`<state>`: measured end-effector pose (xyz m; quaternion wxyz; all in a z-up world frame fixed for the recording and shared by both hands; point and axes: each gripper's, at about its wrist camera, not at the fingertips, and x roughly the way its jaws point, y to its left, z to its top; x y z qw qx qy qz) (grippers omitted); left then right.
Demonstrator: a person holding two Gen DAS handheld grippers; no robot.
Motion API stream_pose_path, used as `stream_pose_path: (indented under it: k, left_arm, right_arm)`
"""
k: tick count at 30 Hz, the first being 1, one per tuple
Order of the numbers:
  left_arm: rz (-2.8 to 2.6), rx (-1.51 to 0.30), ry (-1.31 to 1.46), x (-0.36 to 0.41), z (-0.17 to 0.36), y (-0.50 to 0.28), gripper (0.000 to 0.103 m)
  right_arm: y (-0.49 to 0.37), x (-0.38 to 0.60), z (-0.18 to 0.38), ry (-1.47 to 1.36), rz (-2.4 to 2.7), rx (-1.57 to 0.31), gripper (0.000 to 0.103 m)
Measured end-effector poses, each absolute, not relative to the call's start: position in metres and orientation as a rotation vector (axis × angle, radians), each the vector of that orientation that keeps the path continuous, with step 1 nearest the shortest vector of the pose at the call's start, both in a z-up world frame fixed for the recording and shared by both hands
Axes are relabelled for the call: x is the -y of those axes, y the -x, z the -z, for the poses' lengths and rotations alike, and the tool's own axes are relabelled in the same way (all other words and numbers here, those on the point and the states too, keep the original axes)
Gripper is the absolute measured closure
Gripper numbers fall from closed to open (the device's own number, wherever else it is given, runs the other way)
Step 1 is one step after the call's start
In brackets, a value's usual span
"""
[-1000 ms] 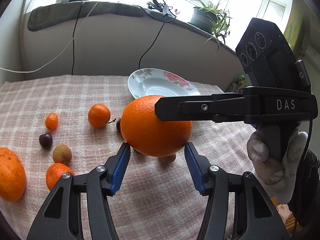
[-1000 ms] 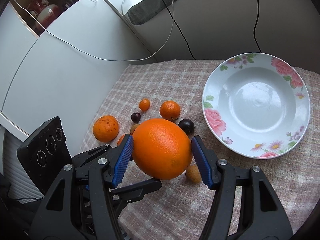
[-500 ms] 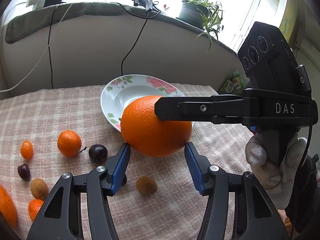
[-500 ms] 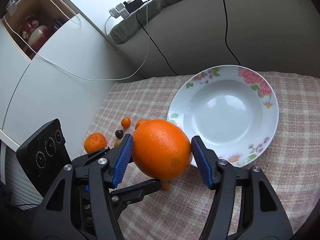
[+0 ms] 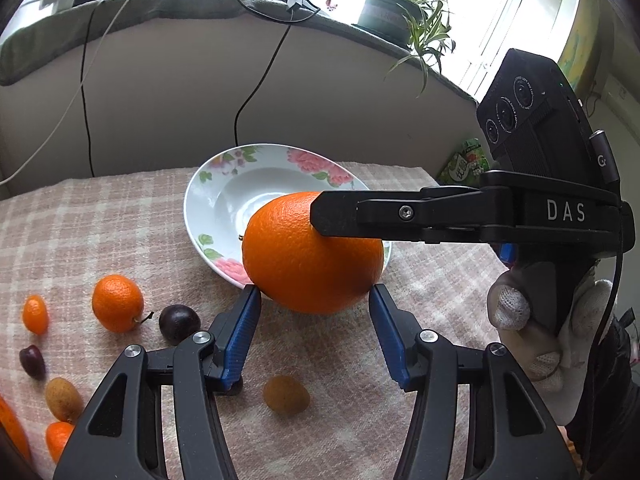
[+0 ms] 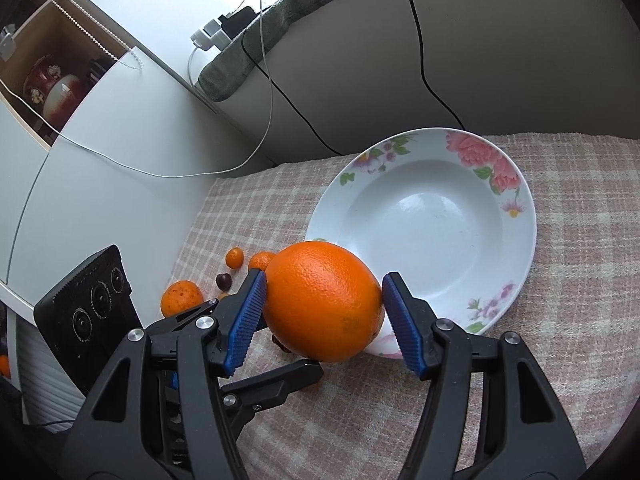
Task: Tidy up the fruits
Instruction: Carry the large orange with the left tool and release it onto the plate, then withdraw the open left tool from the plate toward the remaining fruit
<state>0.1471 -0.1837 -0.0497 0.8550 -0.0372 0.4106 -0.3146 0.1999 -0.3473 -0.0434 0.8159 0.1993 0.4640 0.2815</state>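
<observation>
A large orange [image 6: 322, 300] is clamped between the blue pads of my right gripper [image 6: 322, 312], which holds it in the air by the near rim of a white floral plate [image 6: 440, 216]. In the left wrist view the same orange [image 5: 312, 256] hangs just beyond my left gripper [image 5: 314, 320], whose jaws stand open below it without touching. The right gripper's black finger [image 5: 400, 216] crosses over the orange. The plate [image 5: 224, 196] is empty behind it.
On the checked cloth lie a mandarin [image 5: 117, 308], a kumquat [image 5: 35, 314], a dark plum [image 5: 179, 323], a cherry [image 5: 32, 361], two brown longans [image 5: 286, 394] [image 5: 64, 398] and more oranges at the left edge [image 5: 56, 440]. A wall with cables stands behind.
Both grippers have moved right toward the plate with the orange. The loose fruit has slid left in view and the plate has come closer.
</observation>
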Motion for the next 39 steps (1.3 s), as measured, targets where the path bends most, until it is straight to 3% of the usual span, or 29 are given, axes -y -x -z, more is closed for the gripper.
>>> stream_pose_path:
  k: [10, 14, 25, 30, 35, 39]
  left_arm:
    - [0.650, -0.845, 0.085, 0.177, 0.045, -0.139, 0.048]
    - [0.644, -0.838, 0.084, 0.173, 0.044, -0.133, 0.048]
    - [0.590, -0.807, 0.066, 0.153, 0.034, -0.113, 0.047]
    - [0.569, -0.789, 0.050, 0.145, 0.030, -0.101, 0.040]
    - [0.538, -0.779, 0.051, 0.131, 0.028, -0.090, 0.040]
    - [0.510, -0.771, 0.054, 0.120, 0.026, -0.081, 0.037]
  right_arm:
    - [-0.188, 0.364, 0.031, -0.412, -0.481, -0.922, 0.037]
    - [-0.180, 0.367, 0.026, -0.393, -0.459, -0.900, 0.029]
    - [-0.154, 0.369, 0.023, -0.351, -0.385, -0.857, 0.029]
    - [-0.139, 0.365, 0.019, -0.322, -0.361, -0.827, 0.025]
    - [-0.127, 0.361, 0.016, -0.303, -0.357, -0.795, 0.024]
    - [-0.118, 0.355, 0.015, -0.276, -0.343, -0.778, 0.013]
